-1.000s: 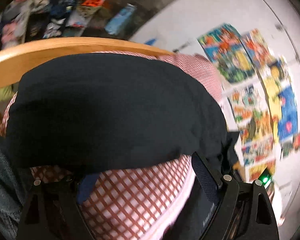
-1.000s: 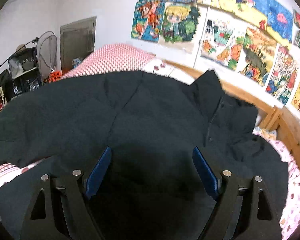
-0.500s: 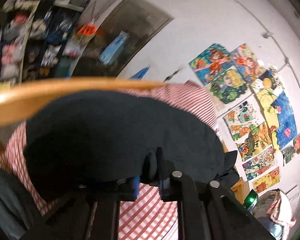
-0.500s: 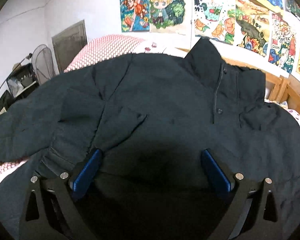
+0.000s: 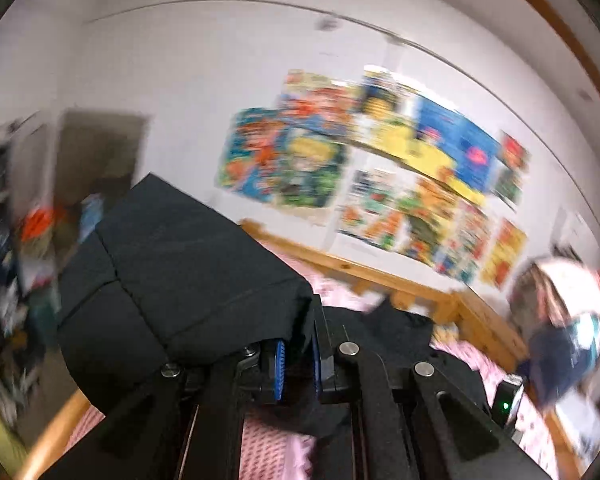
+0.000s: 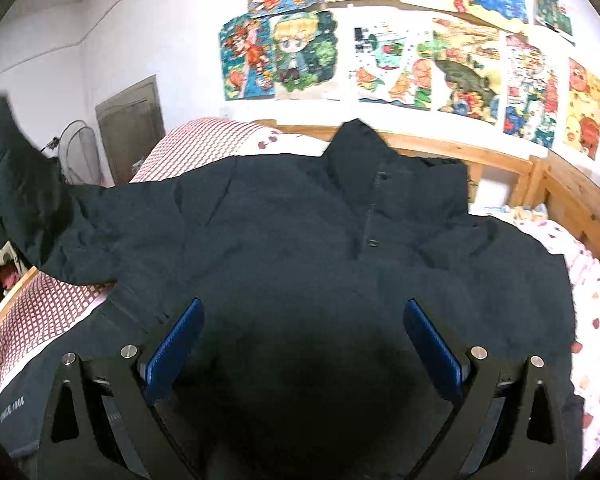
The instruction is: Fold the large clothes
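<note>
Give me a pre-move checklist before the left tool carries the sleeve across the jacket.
1. Left tool shut on sleeve: ok, fabric sits between the pads.
2. Sleeve lifted off the bed: ok, it hangs raised at the left of the right wrist view.
3. Right tool open: ok, pads wide apart above the jacket.
4. Right tool pinning the jacket body: cannot tell, contact not visible.
5. Jacket spread flat, collar toward the wall: ok.
6. Grip depth on sleeve: cannot tell, left view blurred.
</note>
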`<control>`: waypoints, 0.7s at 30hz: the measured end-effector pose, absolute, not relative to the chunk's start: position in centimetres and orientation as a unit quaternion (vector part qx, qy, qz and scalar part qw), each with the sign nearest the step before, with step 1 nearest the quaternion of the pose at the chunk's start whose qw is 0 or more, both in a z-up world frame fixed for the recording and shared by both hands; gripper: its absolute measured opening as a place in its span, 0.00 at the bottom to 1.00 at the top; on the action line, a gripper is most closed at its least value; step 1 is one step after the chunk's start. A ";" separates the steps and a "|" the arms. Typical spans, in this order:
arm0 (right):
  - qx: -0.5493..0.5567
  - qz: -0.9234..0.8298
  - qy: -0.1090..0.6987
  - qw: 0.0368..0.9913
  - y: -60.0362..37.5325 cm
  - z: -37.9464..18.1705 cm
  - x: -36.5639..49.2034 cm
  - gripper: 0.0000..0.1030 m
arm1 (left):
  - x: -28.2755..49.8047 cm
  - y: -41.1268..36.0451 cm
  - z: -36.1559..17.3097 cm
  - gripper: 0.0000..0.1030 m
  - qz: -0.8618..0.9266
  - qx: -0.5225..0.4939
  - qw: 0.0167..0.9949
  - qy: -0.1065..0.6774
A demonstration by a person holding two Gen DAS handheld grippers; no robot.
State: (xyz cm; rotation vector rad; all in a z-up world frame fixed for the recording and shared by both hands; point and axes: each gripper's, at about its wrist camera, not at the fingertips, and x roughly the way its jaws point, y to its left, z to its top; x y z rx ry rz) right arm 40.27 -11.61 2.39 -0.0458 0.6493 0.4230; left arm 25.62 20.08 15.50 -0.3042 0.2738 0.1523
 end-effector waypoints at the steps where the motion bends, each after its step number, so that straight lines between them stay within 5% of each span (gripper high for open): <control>1: -0.018 0.202 0.316 0.927 -12.3 2.5 40.2 0.95 | 26.4 18.9 16.3 0.09 0.059 -0.133 0.980 0.139; 10: 0.008 0.149 0.317 0.937 -18.9 2.8 40.5 0.95 | 32.6 8.5 16.9 0.09 -0.081 -0.018 0.977 0.198; 21: 0.069 0.089 0.345 0.932 -26.5 -0.1 41.0 0.95 | 37.4 -2.2 7.5 0.09 -0.209 0.047 0.917 0.338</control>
